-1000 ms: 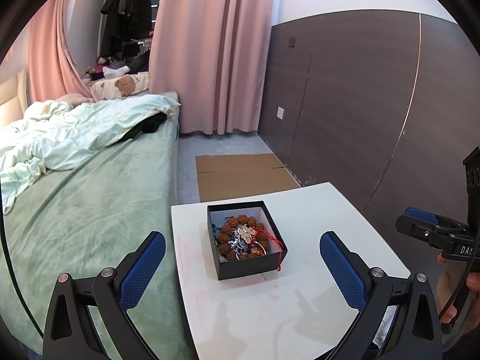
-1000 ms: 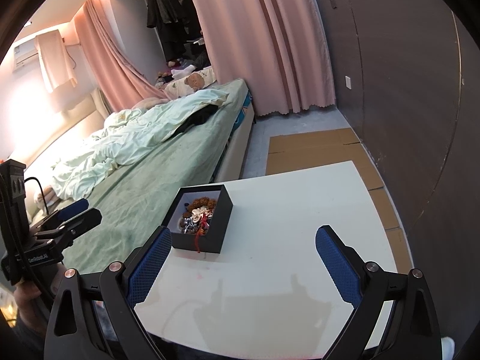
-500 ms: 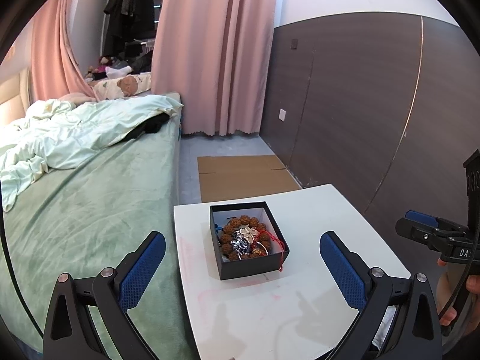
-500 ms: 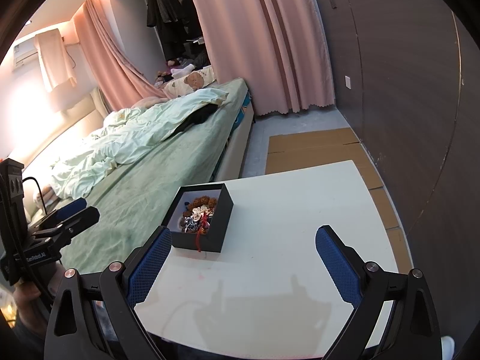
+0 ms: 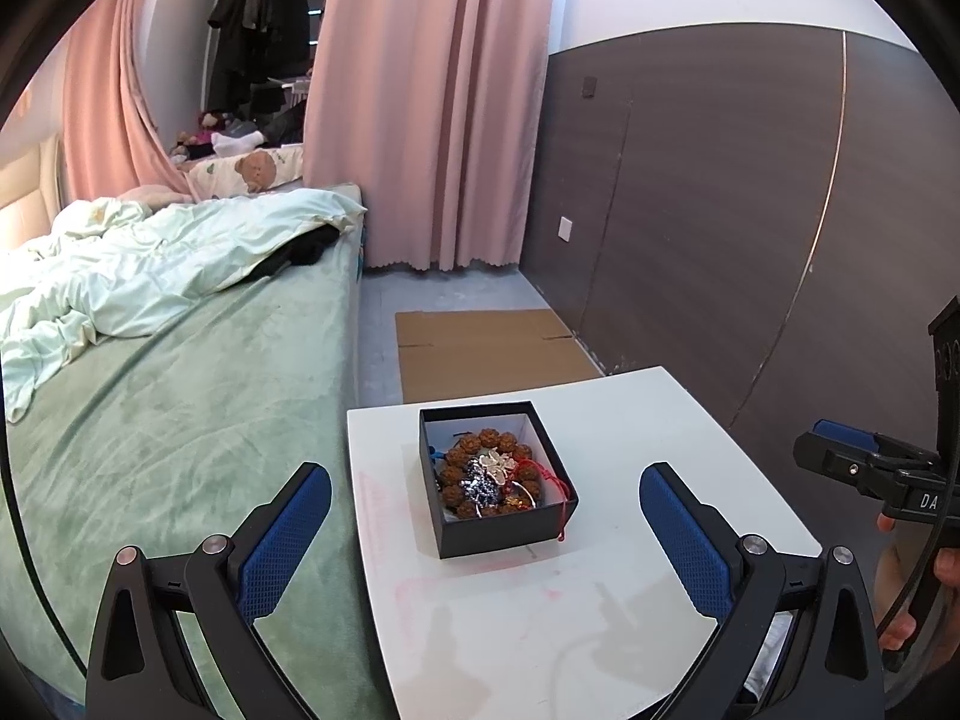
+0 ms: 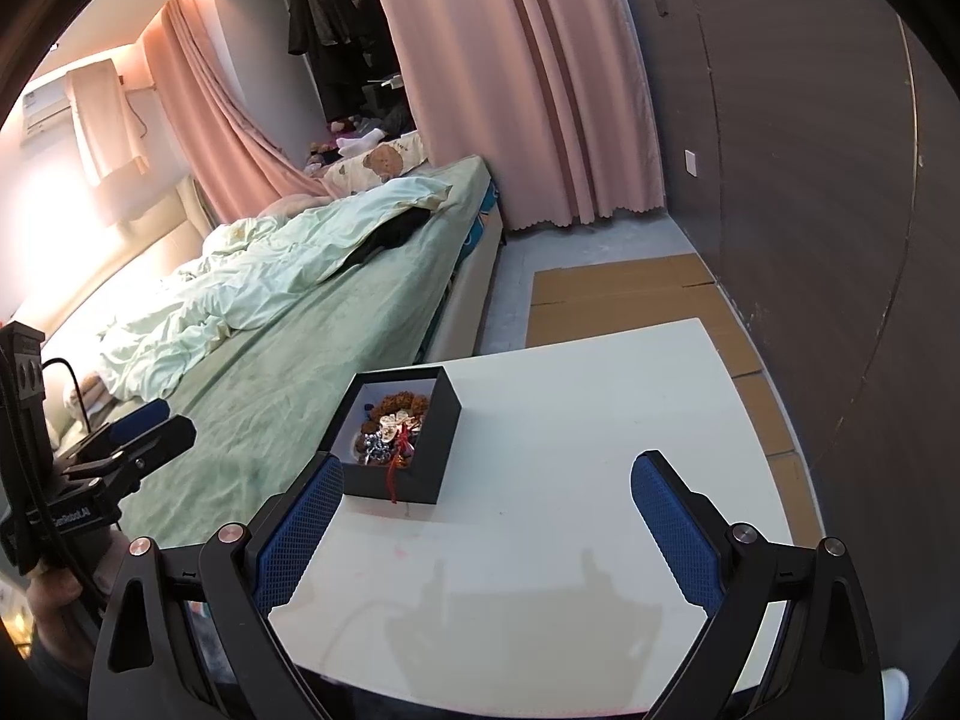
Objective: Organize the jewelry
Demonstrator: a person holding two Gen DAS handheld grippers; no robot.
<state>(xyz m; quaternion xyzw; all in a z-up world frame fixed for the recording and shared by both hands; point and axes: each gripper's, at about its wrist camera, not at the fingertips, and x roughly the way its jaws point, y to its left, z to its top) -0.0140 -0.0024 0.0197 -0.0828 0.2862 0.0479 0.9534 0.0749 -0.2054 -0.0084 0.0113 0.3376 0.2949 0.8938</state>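
Note:
A black open box (image 5: 501, 534) (image 6: 441, 450) stands on the white table (image 5: 600, 612) (image 6: 570, 510), near its left edge by the bed. Inside lies a tangle of jewelry (image 5: 492, 477) (image 6: 393, 420): a brown bead bracelet, a pale flower piece, dark blue-silver beads and a red cord hanging over the box's front wall. My left gripper (image 5: 485, 531) is open, above the table's near edge, short of the box. My right gripper (image 6: 487, 525) is open too, over the table to the right of the box. Both hold nothing.
A green bed (image 5: 150, 420) with a pale rumpled duvet (image 5: 150, 264) borders the table's left side. Flattened cardboard (image 5: 486, 348) lies on the floor beyond the table. A dark panelled wall (image 5: 720, 210) runs along the right; pink curtains (image 5: 432, 120) hang behind.
Both views have barely shifted. In the left wrist view the box sits slightly further right; in the right wrist view it sits slightly higher. Both grippers stay open.

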